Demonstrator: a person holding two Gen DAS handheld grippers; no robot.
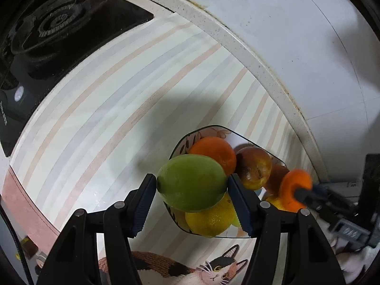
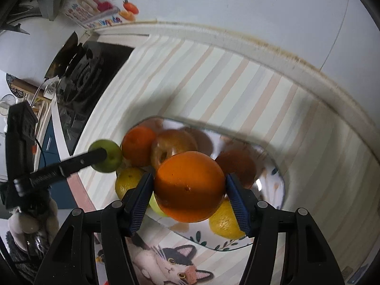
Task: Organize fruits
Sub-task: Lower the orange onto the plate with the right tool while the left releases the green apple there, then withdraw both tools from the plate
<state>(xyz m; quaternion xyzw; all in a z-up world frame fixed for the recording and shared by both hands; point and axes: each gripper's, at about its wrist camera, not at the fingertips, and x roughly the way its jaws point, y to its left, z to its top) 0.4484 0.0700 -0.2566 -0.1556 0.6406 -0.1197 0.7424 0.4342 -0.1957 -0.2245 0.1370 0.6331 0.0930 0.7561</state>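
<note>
My left gripper [image 1: 191,184] is shut on a green lime [image 1: 191,182] and holds it above the near left rim of a glass plate [image 1: 204,130]. My right gripper [image 2: 188,186] is shut on an orange [image 2: 188,186] above the same plate [image 2: 273,161]. In the left wrist view the plate holds an orange [image 1: 215,153], a dark red apple [image 1: 254,167] and a yellow lemon [image 1: 209,220]. The right gripper with its orange [image 1: 295,186] shows at the right. In the right wrist view the lime [image 2: 106,155] in the left gripper shows at the left.
The plate stands on a striped mat with a cat print [image 1: 213,270] on a counter. A black gas stove [image 1: 54,26] lies to the left. A white backsplash edge [image 1: 261,64] and wall run behind. Cloths and clutter [image 2: 26,225] lie off the counter's left.
</note>
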